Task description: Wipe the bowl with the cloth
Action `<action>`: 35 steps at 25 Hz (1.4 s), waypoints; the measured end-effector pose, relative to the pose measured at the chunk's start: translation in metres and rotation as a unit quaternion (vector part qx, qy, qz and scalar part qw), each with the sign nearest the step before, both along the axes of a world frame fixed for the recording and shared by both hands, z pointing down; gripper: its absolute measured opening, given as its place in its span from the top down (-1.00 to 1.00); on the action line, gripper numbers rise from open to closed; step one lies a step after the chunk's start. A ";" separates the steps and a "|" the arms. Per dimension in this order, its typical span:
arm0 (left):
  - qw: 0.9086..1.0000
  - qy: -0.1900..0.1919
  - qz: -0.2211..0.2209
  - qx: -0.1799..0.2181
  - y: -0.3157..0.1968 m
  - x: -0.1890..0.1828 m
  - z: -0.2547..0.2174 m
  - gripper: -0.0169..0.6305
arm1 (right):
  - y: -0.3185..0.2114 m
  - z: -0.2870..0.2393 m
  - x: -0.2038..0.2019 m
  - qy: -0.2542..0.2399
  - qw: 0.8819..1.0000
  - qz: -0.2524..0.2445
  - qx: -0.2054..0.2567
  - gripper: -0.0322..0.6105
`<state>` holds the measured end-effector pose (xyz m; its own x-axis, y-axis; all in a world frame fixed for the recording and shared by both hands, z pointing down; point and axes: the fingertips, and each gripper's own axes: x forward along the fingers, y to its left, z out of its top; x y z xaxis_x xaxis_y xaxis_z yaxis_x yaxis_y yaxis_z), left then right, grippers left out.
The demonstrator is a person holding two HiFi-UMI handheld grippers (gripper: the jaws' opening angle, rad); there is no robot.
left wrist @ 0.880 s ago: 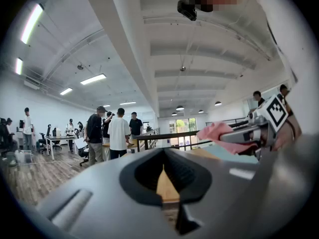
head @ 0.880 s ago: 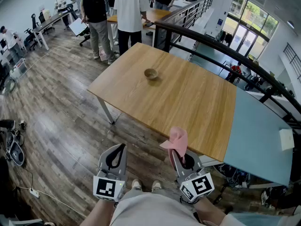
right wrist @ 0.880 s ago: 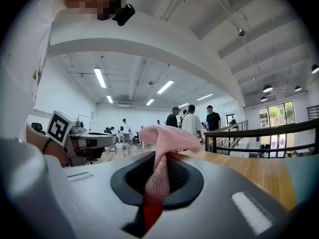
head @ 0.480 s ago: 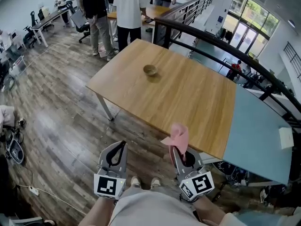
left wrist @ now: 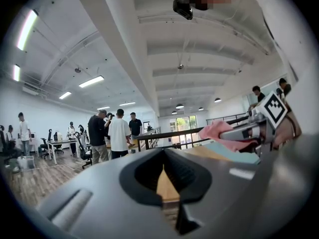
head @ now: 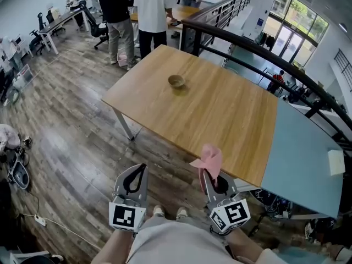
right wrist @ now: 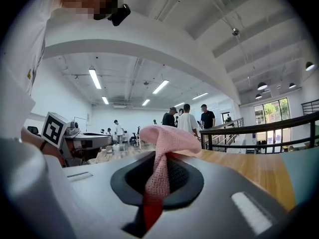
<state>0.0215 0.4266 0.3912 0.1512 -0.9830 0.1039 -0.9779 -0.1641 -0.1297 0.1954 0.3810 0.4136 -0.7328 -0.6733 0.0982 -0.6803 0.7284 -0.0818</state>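
Fingers (right wrist: 99,193) of the right gripper (right wrist: 152,208) are clamped on the pink cloth (right wrist: 164,141). I see a twisted neck of it pinched between the jaws, and the rest flops out over the tips in a loose bunch. On the left gripper (left wrist: 167,185) the jaws are pressed together with nothing between them; only a sliver of wood shows through the opening behind the tips.

From the head view I note both grippers side by side, close in front of the person's body and pointing roughly level. They sit over the plank floor (head: 71,131), short of the near edge of the table (head: 220,120). The cloth stands up out of the right one.

The bowl (head: 176,82) is small and brown. It stands upright and alone on the wooden top, toward the far side, well apart from both grippers and the cloth.

The right end of the table is a teal section (head: 297,158), with a small white object (head: 335,162) near its far right edge.

Beyond the table a dark railing (head: 264,56) runs across. Several people (head: 148,7) stand off the far left corner.
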 end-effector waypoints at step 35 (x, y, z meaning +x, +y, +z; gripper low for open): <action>0.999 -0.014 -0.050 0.009 -0.024 0.053 0.014 0.94 | -0.048 0.012 0.060 -0.015 0.999 -0.032 0.015 0.85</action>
<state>0.0742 0.4028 0.4055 0.0488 -0.9949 0.0883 -0.9852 -0.0625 -0.1594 0.2553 0.3332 0.4257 -0.7770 -0.6270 0.0557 -0.6295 0.7730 -0.0787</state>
